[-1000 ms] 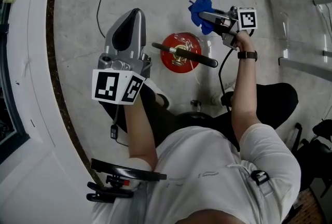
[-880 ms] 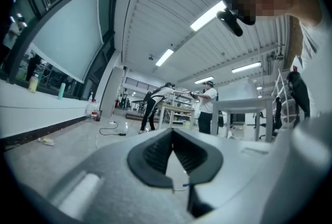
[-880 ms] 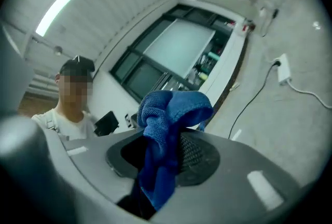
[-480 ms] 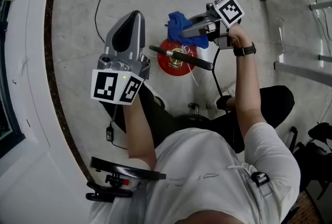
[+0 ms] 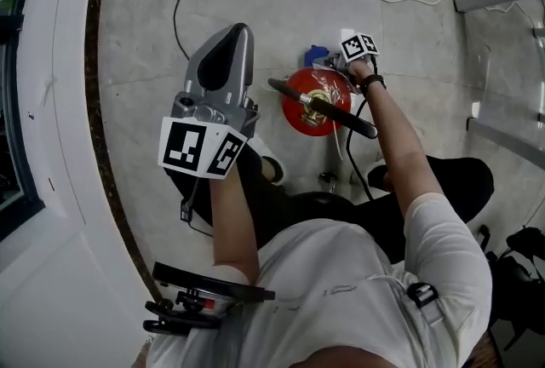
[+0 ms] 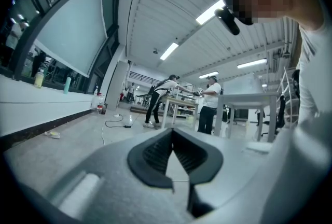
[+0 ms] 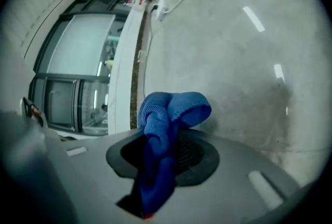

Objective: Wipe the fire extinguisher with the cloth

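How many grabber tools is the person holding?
2. The left hand-held gripper is raised, shut and empty; the right hand-held gripper is beside the fire extinguisher, clamping the blue cloth.

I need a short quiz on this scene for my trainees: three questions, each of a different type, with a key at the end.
1. True or false: the left gripper is shut on the cloth.
2. Where does the fire extinguisher stand? A: on the floor; B: on a table; C: on a shelf.
3. Fill in: the cloth in the right gripper is ___ in colour.
Key: 1 false: the left gripper is shut with nothing in it, and the right gripper holds the cloth. 2 A. 3 blue.
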### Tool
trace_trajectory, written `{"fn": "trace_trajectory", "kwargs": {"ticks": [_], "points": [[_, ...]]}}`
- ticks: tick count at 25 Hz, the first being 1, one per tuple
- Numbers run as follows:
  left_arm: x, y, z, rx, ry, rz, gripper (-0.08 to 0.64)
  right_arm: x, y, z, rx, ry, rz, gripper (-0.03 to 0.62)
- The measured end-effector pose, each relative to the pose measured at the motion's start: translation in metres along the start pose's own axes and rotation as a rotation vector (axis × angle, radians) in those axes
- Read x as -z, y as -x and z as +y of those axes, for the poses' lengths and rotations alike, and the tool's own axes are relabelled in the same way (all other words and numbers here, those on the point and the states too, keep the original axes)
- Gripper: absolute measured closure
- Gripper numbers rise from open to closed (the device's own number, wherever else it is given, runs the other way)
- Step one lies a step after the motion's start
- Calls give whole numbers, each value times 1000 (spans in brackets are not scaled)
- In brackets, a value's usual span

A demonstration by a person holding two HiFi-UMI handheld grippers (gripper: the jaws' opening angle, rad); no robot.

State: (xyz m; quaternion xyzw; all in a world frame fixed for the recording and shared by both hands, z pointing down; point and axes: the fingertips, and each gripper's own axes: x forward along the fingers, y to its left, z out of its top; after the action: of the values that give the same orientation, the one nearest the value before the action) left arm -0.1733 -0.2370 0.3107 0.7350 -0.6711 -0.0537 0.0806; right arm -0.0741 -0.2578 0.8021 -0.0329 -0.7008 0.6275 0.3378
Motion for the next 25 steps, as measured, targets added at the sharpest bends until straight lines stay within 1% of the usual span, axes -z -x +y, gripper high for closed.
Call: {"fn": "trace_trajectory", "kwargs": {"ticks": [1, 2, 3, 4, 6, 7, 8, 9, 10, 11, 12, 13, 14, 15, 16, 17, 18, 19, 20, 21, 22, 23, 24, 25], "points": [[2, -1, 2, 0, 0, 7, 561, -1, -6, -17, 36, -36, -19, 469], [3, -1, 4, 0, 2, 13, 561, -1, -11, -33, 84, -47, -24, 469], [4, -3, 6, 1, 6, 18, 561, -1, -14, -47, 141, -36, -16, 469], [5, -4, 8, 4, 12, 21, 560, 0, -15, -56, 193, -14, -1, 471], [4, -6, 9, 15, 24, 23, 561, 0, -15, -61, 253, 49, 46, 474], [3, -6, 10, 18, 27, 22, 561, -1, -13, -57, 264, 100, 83, 471], [1, -6, 11, 19, 28, 20, 560, -1, -9, -47, 254, 163, 128, 471], [-1, -5, 12, 18, 29, 15, 560, -4, -1, -27, 213, 228, 166, 471], [-4, -4, 13, 16, 28, 9, 560, -10, 11, 4, 142, 287, 183, 471], [-8, -3, 15, 12, 30, 1, 561, -18, 25, 43, 51, 333, 180, 471], [-12, -2, 19, 5, 36, -10, 561, -26, 41, 87, -44, 359, 172, 471], [-15, -2, 23, -5, 47, -22, 561, -30, 58, 132, -144, 360, 176, 471], [-19, -2, 26, -12, 62, -37, 561, -29, 74, 179, -257, 345, 200, 471], [-22, -3, 28, -16, 76, -50, 560, -25, 89, 226, -375, 339, 244, 471], [-25, -4, 29, -16, 84, -61, 561, -19, 103, 272, -480, 364, 302, 471], [-28, -5, 28, -14, 85, -69, 561, -12, 115, 313, -557, 422, 370, 471], [-30, -6, 28, -14, 81, -75, 561, -2, 123, 345, -600, 503, 446, 471], [-31, -6, 27, -15, 78, -79, 561, 9, 127, 369, -609, 589, 523, 471], [-32, -6, 26, -13, 75, -80, 561, 21, 127, 386, -595, 668, 593, 471], [-31, -6, 24, -10, 73, -80, 561, 32, 124, 394, -568, 723, 658, 471], [-31, -6, 23, -8, 73, -79, 561, 41, 120, 395, -535, 749, 720, 471], [-31, -6, 22, -7, 72, -77, 561, 49, 114, 390, -504, 747, 778, 471], [-30, -6, 22, -8, 73, -76, 561, 55, 108, 383, -482, 723, 824, 471], [-30, -6, 23, -10, 73, -75, 561, 57, 101, 376, -478, 680, 850, 471]]}}
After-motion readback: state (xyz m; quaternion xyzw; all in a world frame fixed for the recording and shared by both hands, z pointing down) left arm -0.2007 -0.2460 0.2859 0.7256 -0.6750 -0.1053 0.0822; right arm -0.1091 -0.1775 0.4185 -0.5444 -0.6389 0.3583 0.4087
